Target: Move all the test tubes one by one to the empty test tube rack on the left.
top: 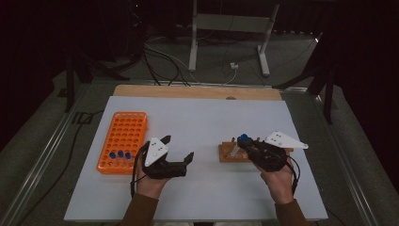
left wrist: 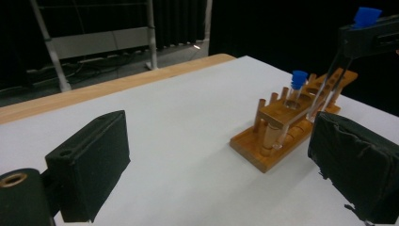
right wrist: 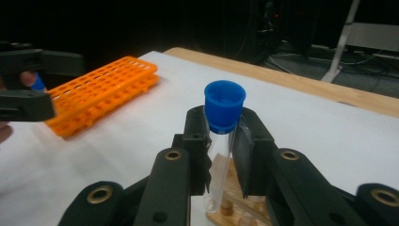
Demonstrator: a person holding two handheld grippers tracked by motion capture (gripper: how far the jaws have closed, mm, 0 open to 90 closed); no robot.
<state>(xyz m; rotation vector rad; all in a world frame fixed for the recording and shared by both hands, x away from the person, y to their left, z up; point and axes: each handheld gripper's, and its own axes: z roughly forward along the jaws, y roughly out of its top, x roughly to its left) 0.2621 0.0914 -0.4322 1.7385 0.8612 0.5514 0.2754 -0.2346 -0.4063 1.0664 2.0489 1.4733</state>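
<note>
High view, left to right: an orange tube rack [top: 123, 141] lies at the left side of the white table [top: 197, 122], three blue-capped tubes [top: 120, 154] standing in its near rows. Just right of it, the person's left hand [top: 149, 183] holds the left claw [top: 178, 151], its jaws spread wide apart and gripping nothing above bare tabletop; the left gripper view shows the same broad gap between the two black pads. Further right sits a wooden tube stand [top: 231, 153], which in the left gripper view [left wrist: 287, 127] carries one blue-capped tube [left wrist: 296, 87] upright in its top plate. At the far right, the right claw [top: 245, 143] is clamped on a clear test tube with a blue cap [right wrist: 224, 123], gripped just below the cap. In the right gripper view that tube stands upright, its lower end just above or in the stand; which of the two cannot be told.
</note>
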